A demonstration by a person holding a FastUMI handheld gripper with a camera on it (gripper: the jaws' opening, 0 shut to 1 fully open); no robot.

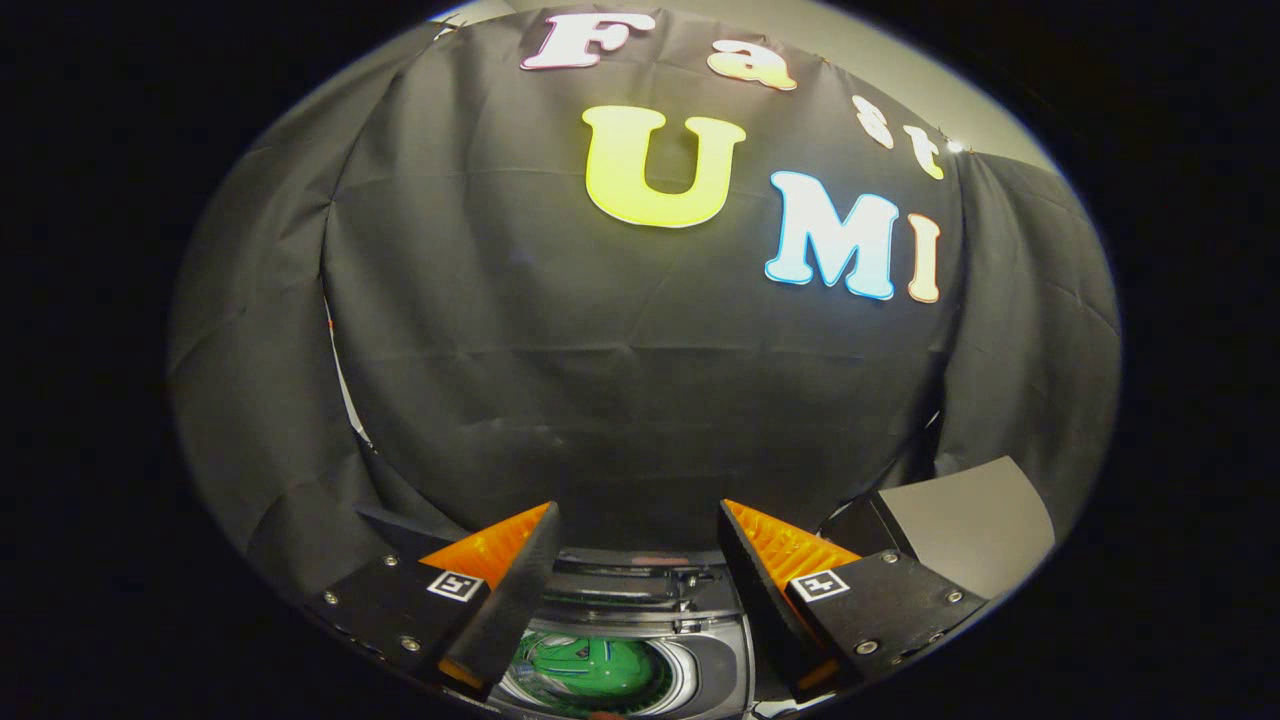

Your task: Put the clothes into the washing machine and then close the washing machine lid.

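Gripper [637, 590] fingers stand spread wide with nothing between them, raised and aimed at the black cloth wall [640, 360] of the booth. Below and between the fingers lies the small top-loading washing machine with a grey plastic body [715, 668], its round drum opening facing up and plainly uncovered. Inside the drum sits a green bundle with pale streaks [585, 668], which looks like the clothes, though the fisheye squeezes it too much to be sure of its fabric or shape. At the far edge of the opening there are dark bars and a hinge-like part [640, 585], likely the raised lid, but that cannot be told for certain. To the right, beyond the right finger, a grey flat-topped box [965, 515] stands apart from the machine.

Judging by this, the loading step seems done, with the garment resting in the drum. What remains is the lid: the empty, open gripper would need to come down behind it and tip it shut over the opening
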